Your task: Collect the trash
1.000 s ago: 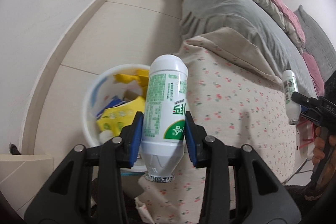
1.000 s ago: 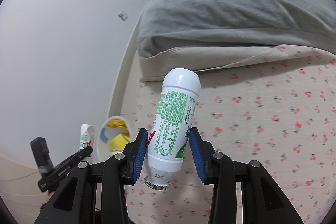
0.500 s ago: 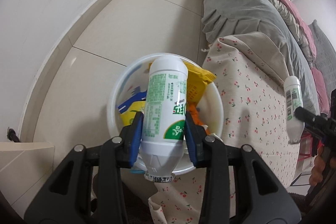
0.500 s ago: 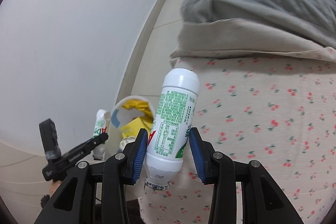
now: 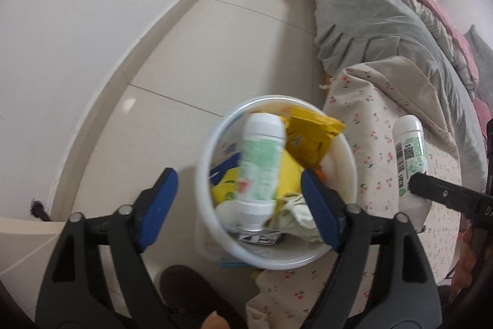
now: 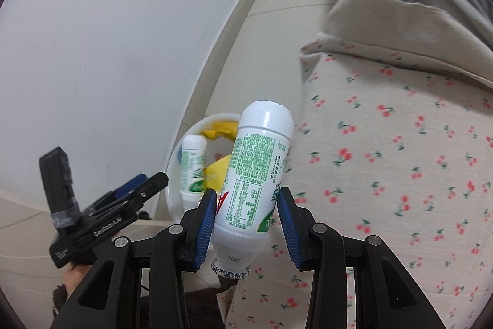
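Two bottles: left gripper [image 5: 237, 202] spread, blurred bottle [image 5: 260, 165] over bin [image 5: 277, 259]; right gripper [image 6: 245, 222] pinching second bottle [image 6: 255, 174], label legible

Two white plastic bottles with green labels: one [image 5: 260, 167] over the single round white plastic bin [image 5: 209, 150], one [image 6: 255, 178] gripped. Two yellow wrappers [image 5: 311, 137] inside.

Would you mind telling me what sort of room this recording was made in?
Most likely a bedroom: a bed with a cherry-print sheet and a grey duvet stands beside a tiled floor, with a white waste bin next to it.
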The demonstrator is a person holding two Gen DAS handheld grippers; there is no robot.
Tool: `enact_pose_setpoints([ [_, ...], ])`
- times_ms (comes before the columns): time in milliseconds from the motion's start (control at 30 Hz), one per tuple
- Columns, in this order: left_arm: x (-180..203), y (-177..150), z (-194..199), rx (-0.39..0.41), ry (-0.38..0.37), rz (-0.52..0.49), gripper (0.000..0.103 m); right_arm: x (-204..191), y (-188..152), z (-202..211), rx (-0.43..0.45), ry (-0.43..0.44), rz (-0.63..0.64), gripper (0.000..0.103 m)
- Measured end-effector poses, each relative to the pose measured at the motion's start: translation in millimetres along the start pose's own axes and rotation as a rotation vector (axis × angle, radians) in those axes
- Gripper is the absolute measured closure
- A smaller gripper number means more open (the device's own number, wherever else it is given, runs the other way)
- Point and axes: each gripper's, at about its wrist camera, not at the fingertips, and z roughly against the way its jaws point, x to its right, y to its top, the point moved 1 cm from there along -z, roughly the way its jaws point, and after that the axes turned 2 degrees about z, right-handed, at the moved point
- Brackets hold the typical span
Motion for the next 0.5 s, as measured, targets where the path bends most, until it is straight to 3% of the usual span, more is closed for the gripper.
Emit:
enact_pose_setpoints([
  [300, -29.5, -3.0, -1.9, -0.028, 0.028, 0.061, 0.017, -24.0, -1.1, -48.3, -0.092, -0.015, 0.086, 0.061],
  [433, -32.6, -6.3, -1.0, -0.033, 0.025, 0.052, 0.013, -31.1, 2.7, -59.9, -0.09, 0.0, 0.115, 0.06],
  [500, -31.5, -8.3, -0.5, -0.032, 0.033, 0.042, 0.006, -34.7, 5.5, -59.8, -0.077, -0.008, 0.126, 0.05],
])
